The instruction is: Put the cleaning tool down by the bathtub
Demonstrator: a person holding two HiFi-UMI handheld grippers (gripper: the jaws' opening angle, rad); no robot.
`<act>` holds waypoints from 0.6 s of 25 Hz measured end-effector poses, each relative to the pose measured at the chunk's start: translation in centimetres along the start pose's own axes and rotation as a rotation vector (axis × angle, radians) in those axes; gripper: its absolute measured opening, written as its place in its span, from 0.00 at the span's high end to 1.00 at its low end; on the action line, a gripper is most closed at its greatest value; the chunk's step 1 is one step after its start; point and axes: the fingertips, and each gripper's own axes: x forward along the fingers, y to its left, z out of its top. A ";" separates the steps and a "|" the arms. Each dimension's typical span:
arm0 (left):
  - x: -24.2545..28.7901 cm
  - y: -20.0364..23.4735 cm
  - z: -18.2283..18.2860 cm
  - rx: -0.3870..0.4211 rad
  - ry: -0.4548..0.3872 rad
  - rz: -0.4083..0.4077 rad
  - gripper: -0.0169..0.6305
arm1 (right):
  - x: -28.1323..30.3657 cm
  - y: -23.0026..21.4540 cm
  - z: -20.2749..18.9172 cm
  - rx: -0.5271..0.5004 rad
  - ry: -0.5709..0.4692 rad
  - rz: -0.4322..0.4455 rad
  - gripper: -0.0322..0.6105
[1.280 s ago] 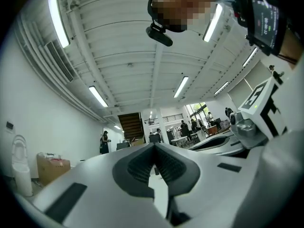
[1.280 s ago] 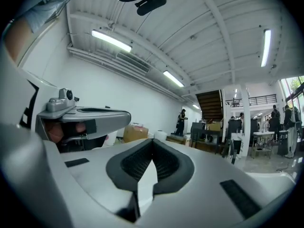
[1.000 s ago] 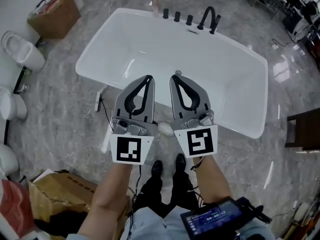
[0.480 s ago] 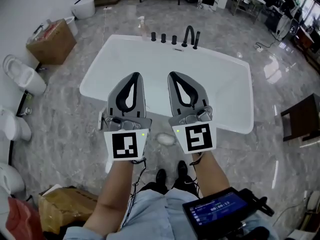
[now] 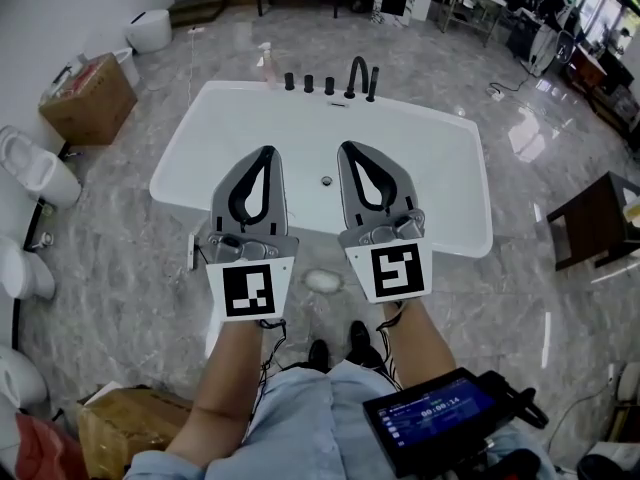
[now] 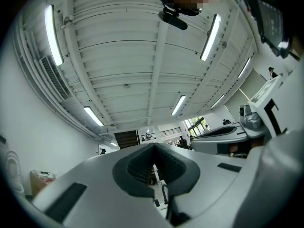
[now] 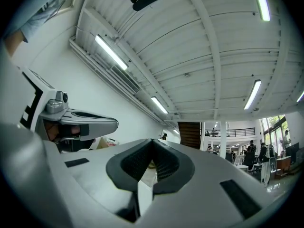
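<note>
Item: left gripper (image 5: 264, 153), jaws closed tip to tip, nothing held. Item: right gripper (image 5: 350, 149), jaws likewise pressed together and empty. Both are side by side over the near rim of the bathtub (image 5: 445, 183), with the faucet (image 5: 358, 74) well ahead of the tips. Item: pale rounded lump (image 5: 322, 281) on the floor (image 5: 120, 228), judged to be the cleaning tool (too small to identify firmly), lying behind and below both sets of jaws, just beside the tub's near wall. Placement looks complete. Hazards: the lump sits just ahead of the person's shoes (image 5: 335, 340), so a forward step could kick or crush it. The cable (image 5: 268, 340) hanging behind the left jaws could catch it if the hands drop.
</note>
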 end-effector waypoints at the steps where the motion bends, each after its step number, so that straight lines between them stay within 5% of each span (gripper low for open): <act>1: 0.1 0.0 0.1 0.001 -0.005 -0.001 0.95 | 0.0 0.0 -0.1 0.001 0.000 -0.003 0.93; 15: -0.2 -0.6 1.7 0.022 -0.047 -0.007 0.95 | -1.0 -0.9 0.1 0.002 -0.009 -0.045 0.93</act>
